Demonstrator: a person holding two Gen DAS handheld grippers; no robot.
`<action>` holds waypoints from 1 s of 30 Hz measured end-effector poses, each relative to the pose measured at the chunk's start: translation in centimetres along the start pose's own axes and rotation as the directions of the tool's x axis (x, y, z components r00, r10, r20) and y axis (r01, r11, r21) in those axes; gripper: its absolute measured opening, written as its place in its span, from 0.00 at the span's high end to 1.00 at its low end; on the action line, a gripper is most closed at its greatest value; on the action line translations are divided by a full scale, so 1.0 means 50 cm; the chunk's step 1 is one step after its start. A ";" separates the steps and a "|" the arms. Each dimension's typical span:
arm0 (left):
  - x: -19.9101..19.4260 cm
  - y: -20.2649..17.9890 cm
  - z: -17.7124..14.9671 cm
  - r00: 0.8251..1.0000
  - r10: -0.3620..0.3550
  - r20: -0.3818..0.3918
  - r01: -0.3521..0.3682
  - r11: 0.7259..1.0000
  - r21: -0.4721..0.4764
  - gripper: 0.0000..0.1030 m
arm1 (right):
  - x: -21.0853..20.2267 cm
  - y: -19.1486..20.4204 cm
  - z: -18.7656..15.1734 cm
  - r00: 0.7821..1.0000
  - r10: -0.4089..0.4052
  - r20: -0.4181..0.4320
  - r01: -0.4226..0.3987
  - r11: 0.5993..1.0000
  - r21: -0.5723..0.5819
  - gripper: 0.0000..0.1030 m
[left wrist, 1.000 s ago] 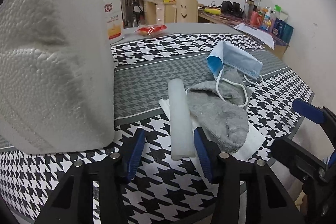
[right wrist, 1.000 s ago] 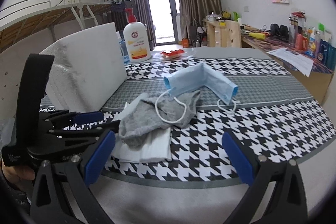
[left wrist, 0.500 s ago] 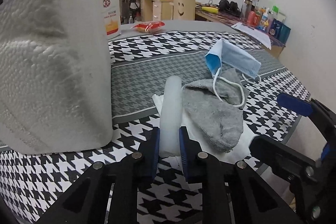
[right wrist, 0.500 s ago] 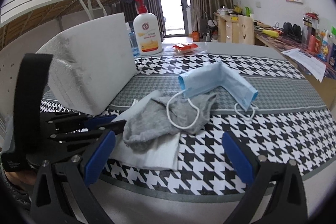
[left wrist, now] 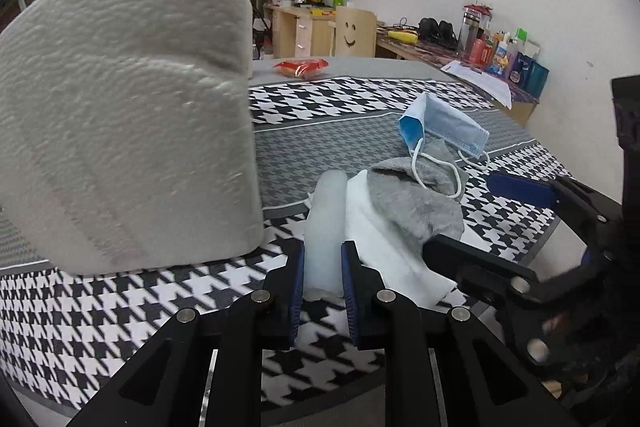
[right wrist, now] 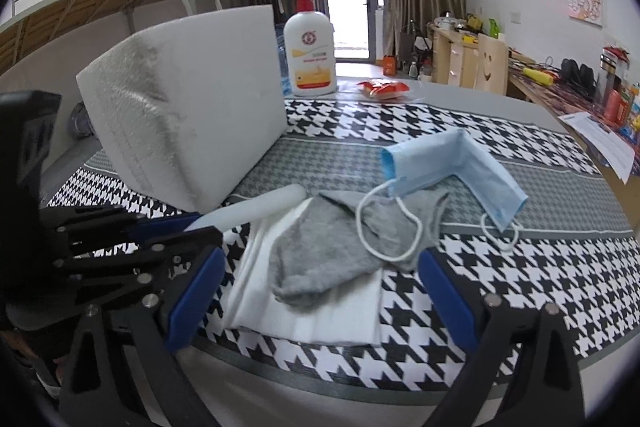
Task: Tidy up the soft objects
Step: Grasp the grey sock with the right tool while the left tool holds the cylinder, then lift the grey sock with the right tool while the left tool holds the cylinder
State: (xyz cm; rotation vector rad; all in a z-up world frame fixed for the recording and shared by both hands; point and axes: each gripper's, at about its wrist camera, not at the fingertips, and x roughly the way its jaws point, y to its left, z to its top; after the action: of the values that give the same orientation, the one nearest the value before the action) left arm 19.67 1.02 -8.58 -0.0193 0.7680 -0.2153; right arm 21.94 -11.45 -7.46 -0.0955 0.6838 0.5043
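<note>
A houndstooth tablecloth (right wrist: 500, 267) covers the table. The left gripper (left wrist: 322, 277) is clamped on the near end of a pale foam rod (left wrist: 326, 227) — light and squashy, likely to bend if held by one end. The right gripper (right wrist: 320, 291) stands wide open, empty, above the limp grey sock (right wrist: 332, 255) on folded white tissue (right wrist: 320, 315). A large foam block (right wrist: 192, 123) crowds the rod's left; a face mask (right wrist: 452, 163) has one ear loop lying over the sock.

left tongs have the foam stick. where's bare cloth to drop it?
Free: the grey houndstooth band between the foam block and the face mask, and the far checks ahead of the lotion bottle. Also right of the mask. Crowded: near centre, where sock lies on folded tissue, with the foam stick beside them.
</note>
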 end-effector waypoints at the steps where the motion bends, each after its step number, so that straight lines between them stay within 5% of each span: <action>1: -0.001 0.002 -0.002 1.000 0.000 0.001 0.000 1.000 -0.001 0.81 | 0.004 0.002 0.002 1.000 -0.004 -0.008 0.004 1.000 -0.001 0.05; 9: -0.011 0.025 -0.016 1.000 0.017 0.008 -0.017 1.000 -0.020 0.81 | 0.040 0.019 0.007 0.996 -0.005 -0.085 0.005 1.000 0.005 0.23; 23: -0.024 0.020 -0.026 1.000 0.008 0.024 -0.008 1.000 -0.007 0.81 | 0.046 0.003 -0.005 0.991 -0.028 -0.130 0.036 0.997 0.061 0.78; 30: -0.044 0.021 -0.027 0.999 0.017 0.047 -0.016 1.000 -0.006 0.81 | 0.000 -0.002 0.004 0.996 -0.038 -0.079 0.045 0.996 0.081 0.82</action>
State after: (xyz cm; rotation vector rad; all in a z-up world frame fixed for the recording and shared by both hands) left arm 17.38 2.56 -8.12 -0.0228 0.7212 -0.1965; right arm 22.11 -11.50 -7.35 -0.0516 0.7757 0.4337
